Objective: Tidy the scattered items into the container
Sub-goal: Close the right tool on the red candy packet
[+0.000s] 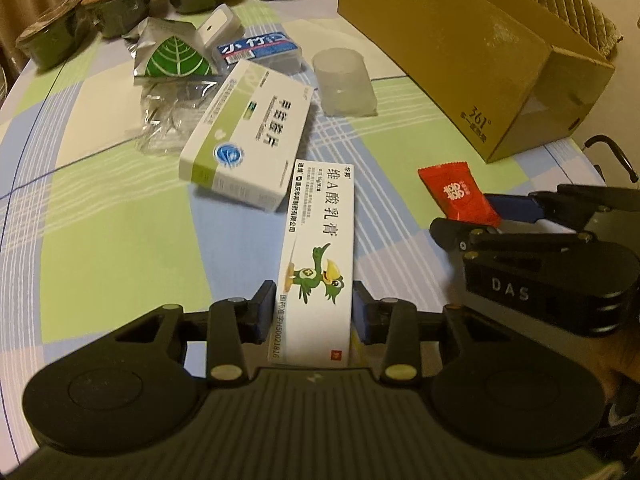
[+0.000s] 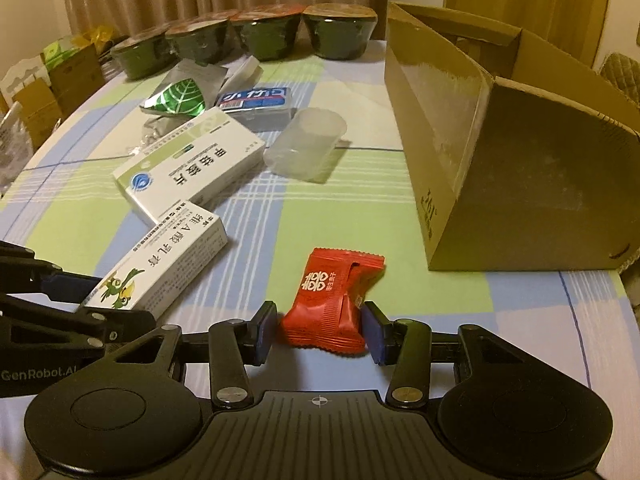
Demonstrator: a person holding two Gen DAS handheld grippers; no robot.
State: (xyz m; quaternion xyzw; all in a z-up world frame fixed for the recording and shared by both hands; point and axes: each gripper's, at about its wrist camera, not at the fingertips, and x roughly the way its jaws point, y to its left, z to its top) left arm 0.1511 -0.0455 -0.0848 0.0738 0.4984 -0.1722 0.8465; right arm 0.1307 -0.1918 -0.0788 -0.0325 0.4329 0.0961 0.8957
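- Straddling the near end of the ointment carton (image 1: 316, 256), the left tool (image 1: 314, 312) has its blue pads (image 1: 266, 312) at either long side of the carton; the left pad looks to touch it, while at the right pad I cannot tell contact from a narrow gap, so whether the tool is clamped cannot be told.
- The ointment carton is white, printed with a green cartoon bird; it lies flat on the tabletop (image 1: 120, 240), its far end touching the larger white-and-green medicine box (image 1: 248, 132).
- The right tool (image 2: 320, 330) stands spread around the red candy packet (image 2: 334, 304); its right pad (image 2: 374, 334) meets the packet edge, and a thin gap shows at the left pad; the packet rests on the tabletop.
- The container, a brown cardboard box (image 2: 520, 176), stands on the far right of the tabletop, well apart from the candy packet; its inside is not in view.
- Beyond the medicine box lie a translucent plastic cup (image 2: 306, 148) on its side, a blue-labelled pack (image 2: 256, 102), a silver pouch with a green leaf (image 2: 178, 94), and crumpled clear wrapping (image 1: 172, 116).
- A small white case (image 1: 220, 28) leans behind the blue-labelled pack.
- Four dark green bowls (image 2: 264, 36) with sealed lids line the far edge of the tabletop in a row.
- The tabletop carries a checked cloth in green, blue and white.
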